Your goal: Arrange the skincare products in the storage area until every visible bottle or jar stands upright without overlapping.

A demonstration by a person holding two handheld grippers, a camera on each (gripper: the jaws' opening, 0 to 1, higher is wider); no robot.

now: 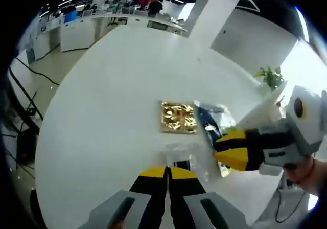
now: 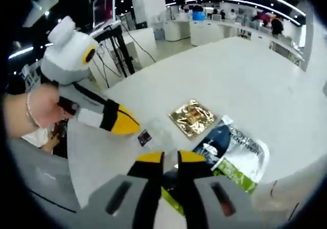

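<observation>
On the round white table lie flat skincare sachets. A gold foil square lies next to a blue-and-white printed sachet with a green end. A small clear packet with a dark label lies closest to the grippers. My left gripper is shut, its tips just short of the clear packet. My right gripper hovers over the sachets' near edge. Its jaws stand a narrow gap apart with nothing seen between them.
The table's edge runs close behind the left gripper, with a person's hand holding it. Office desks and a potted plant stand beyond the table. Bare tabletop stretches far past the sachets.
</observation>
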